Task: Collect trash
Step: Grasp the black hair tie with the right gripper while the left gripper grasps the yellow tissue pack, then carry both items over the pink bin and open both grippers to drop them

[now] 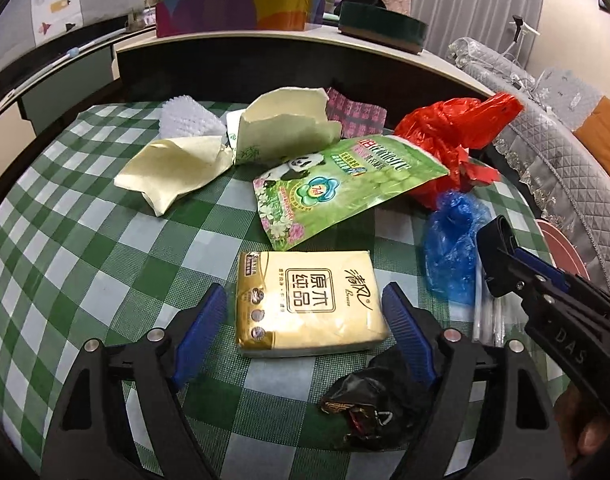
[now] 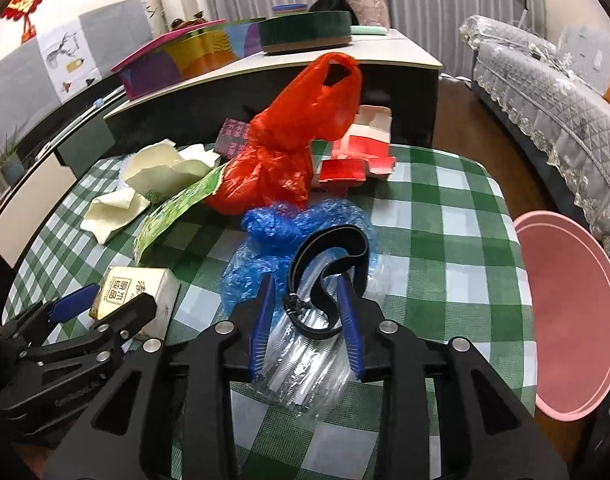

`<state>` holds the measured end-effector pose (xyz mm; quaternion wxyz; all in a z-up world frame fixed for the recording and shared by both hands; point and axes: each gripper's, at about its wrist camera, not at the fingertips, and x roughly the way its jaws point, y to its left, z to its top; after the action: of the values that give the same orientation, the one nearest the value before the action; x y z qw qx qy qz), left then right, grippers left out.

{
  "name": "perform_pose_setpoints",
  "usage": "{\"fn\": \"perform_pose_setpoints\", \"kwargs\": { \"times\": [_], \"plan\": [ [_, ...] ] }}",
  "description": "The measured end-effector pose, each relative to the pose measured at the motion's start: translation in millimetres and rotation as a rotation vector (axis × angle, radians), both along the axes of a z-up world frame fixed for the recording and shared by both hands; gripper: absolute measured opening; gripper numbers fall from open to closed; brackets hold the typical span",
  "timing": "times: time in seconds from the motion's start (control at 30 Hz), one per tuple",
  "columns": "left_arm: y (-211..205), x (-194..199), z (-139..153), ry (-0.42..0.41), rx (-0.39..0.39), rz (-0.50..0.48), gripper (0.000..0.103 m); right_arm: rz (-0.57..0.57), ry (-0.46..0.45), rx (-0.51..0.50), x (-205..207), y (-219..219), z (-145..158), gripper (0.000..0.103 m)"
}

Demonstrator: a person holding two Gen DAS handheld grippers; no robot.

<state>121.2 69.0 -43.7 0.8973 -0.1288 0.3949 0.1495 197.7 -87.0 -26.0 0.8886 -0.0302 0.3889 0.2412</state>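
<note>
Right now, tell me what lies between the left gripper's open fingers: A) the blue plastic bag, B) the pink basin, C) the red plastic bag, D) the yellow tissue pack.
D: in the left wrist view the yellow tissue pack lies on the checked tablecloth between the left gripper's open blue fingers.

Left claw (image 1: 305, 328) spread wide; right claw (image 2: 309, 320) clamped.

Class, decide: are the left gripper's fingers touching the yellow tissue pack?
Apart. The left wrist view shows green-checked tablecloth between each blue finger and the yellow tissue pack.
</note>
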Motion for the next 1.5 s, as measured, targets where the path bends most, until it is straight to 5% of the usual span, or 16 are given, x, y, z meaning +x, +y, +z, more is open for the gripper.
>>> {"fn": "perform_pose_setpoints", "kwargs": {
  "times": [0.17,0.43,1.0,1.5],
  "plan": [
    [-2.7,4.7,-2.5,0.018,-0.001,-0.012,0.078,0.022,-0.013,-0.023,-1.0,5.2,-1.7,0.031],
    [-4.3,3.6,-1.2,0.024,0.011,-0.014,0.072,0.051,-0.015,-0.018,-5.8,5.6,0.4,0.008],
    [-17.1,-21.9,33.0,-0.089,0.061,-0.023,0.072,0.015,-0.143,0.027,-39.8,-22.2,51.1,0.007],
    [-69.0,-43.3,67.4,-0.187,0.074,-0.147,0.072,-0.101,-0.189,0.041,-65.8,-93.3,91.6,0.007]
  ]
}}
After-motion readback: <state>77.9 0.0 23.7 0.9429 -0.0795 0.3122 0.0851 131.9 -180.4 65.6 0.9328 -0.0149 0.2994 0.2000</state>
